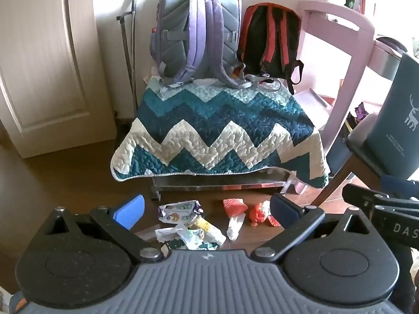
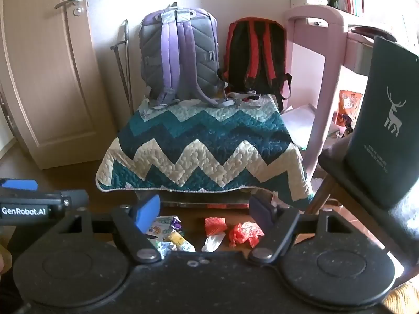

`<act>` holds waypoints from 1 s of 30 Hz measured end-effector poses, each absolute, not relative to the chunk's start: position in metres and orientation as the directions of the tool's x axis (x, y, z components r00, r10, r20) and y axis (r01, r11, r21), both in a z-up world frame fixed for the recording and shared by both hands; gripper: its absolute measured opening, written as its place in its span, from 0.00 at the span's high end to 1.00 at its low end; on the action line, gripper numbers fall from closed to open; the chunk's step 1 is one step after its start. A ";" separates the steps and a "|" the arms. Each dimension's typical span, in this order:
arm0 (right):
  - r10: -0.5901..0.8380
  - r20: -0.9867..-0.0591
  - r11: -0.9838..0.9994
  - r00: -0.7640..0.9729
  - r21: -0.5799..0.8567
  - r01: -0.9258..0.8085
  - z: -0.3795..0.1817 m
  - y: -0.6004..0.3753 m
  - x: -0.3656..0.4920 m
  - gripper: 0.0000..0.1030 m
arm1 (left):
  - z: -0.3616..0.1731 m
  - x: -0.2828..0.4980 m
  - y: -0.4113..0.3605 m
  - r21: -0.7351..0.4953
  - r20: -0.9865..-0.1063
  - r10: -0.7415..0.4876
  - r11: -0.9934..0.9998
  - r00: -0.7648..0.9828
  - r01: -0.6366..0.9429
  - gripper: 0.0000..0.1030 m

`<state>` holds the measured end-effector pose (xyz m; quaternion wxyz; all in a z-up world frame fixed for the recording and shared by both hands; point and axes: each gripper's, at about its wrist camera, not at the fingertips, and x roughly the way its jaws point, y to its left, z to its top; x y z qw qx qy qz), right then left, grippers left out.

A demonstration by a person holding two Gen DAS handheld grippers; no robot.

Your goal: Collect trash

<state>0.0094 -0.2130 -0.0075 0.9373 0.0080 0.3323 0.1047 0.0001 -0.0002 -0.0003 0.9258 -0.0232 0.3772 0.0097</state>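
You held both claws spread wide and empty above the floor litter: the left gripper (image 1: 207, 208) framed the crumpled snack wrappers (image 1: 188, 225), while the right gripper (image 2: 204, 210) sat nearer the red wrapper (image 2: 244, 233), just ahead and below.

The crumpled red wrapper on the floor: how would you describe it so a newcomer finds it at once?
Find the zigzag teal-and-white quilt draped over the low stand; litter lies on the brown floor in front of it. The crumpled red wrapper is the rightmost piece, right of the white tube with an orange ribbed end. It alone is all red and balled up.
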 end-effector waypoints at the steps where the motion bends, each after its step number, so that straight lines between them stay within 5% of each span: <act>1: 0.199 -0.624 0.979 0.756 0.086 -0.186 -0.008 -0.213 0.008 0.27 | -0.001 0.001 0.000 -0.033 -0.703 0.001 0.999 0.712 -0.034 0.00; 30: 0.135 -0.651 0.986 0.747 0.014 -0.166 0.004 -0.207 -0.003 0.27 | 0.006 -0.010 -0.011 0.004 -0.694 -0.007 1.000 0.720 0.014 0.00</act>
